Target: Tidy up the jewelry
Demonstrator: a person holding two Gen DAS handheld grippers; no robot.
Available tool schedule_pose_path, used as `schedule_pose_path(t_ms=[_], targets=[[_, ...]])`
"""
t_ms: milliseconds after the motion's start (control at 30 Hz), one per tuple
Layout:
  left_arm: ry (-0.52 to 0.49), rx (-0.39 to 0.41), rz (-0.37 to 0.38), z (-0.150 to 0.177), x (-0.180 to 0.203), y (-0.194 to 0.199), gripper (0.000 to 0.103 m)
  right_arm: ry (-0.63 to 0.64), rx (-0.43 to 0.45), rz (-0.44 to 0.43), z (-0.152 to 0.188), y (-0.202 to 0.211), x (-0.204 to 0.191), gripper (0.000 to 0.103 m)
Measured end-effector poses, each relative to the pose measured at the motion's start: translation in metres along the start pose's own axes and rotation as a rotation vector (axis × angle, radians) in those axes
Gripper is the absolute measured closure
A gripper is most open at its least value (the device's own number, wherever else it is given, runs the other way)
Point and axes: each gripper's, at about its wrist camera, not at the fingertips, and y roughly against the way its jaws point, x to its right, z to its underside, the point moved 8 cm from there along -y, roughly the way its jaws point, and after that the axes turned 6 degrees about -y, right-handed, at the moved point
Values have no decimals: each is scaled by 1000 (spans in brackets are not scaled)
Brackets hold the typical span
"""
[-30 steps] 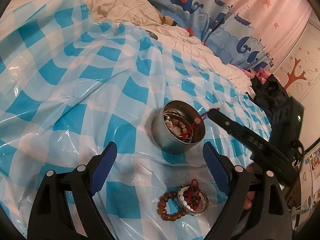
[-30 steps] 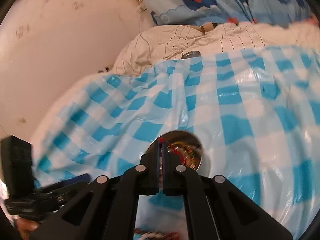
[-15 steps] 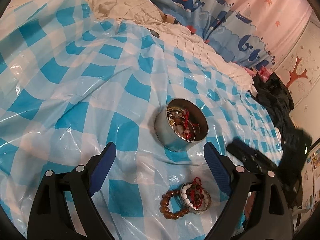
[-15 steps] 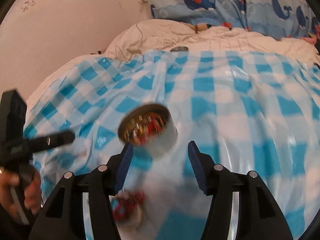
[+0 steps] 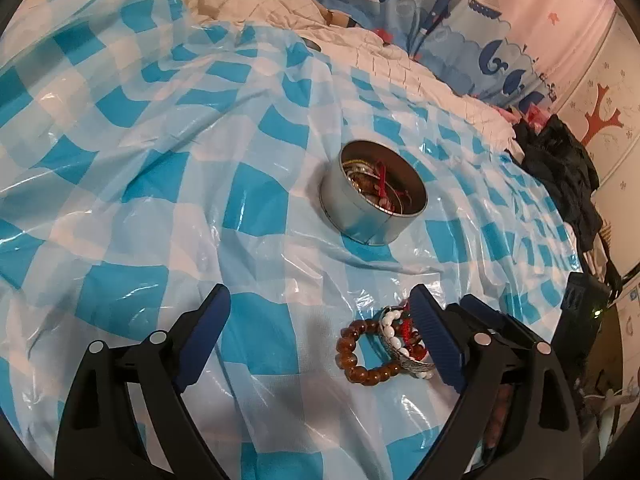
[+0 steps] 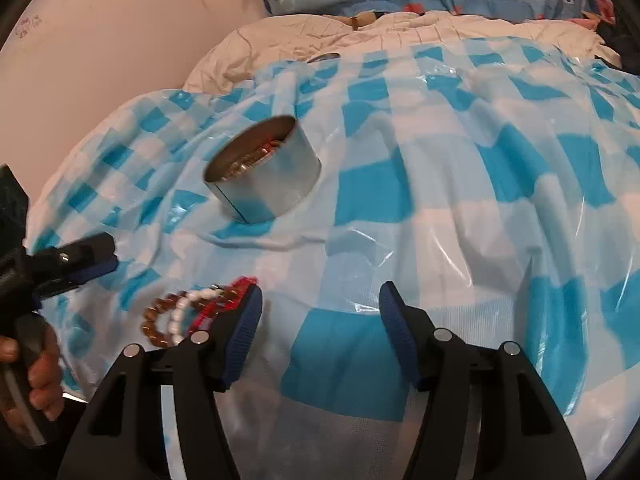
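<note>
The right gripper [image 6: 318, 312] has just let go – its jaws spread wide and empty, the red-corded piece now inside the round tin [image 5: 374, 196] mid-sheet. The left gripper [image 5: 320, 320] gapes empty too – beaded bracelets [image 5: 382, 346] wait beside it, likely next

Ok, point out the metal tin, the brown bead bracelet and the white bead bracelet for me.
metal tin [image 5: 362, 222], left wrist view, on its outer side wall.
brown bead bracelet [image 5: 347, 354], left wrist view, on the beads of its left arc.
white bead bracelet [image 6: 178, 316], right wrist view, on its white beads.
</note>
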Motion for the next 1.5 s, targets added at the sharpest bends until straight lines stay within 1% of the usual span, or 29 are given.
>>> schedule_pose_path(t_ms=[33,100,167,233,300,367,500,600,767,900,1067,1233,1500], targets=[[-1,-8,-7,1,0,-3,16,16,18,19,0,-1,-1,44],[13,-5,-3,1,0,-4,16,29,35,28,1,1,-2,44],[29,5,19,-2,2,-2,16,20,41,19,1,3,0,43],[37,5,33,-3,5,-3,15,15,44,4,1,3,1,40],[35,1,37,-3,8,-4,15,18,48,0,1,3,0,39],[30,1,34,-3,11,-3,15,16,48,-25,1,3,-1,36],[27,33,43,0,19,10,14,0,44,-55,1,3,0,33],[9,35,56,0,27,12,14,4,39,-62,1,2,-1,31],[2,18,83,0,37,8,14,4,39,-62,1,2,-2,30],[-6,23,104,-1,45,10,13,5,39,-61,1,2,-1,30],[-23,29,92,-1,46,13,12,4,39,-62,1,2,-1,30],[-12,23,83,0,42,10,12,3,39,-64,1,2,-1,30],[-28,3,68,3,44,1,12,4,39,-71,2,1,-4,28]])
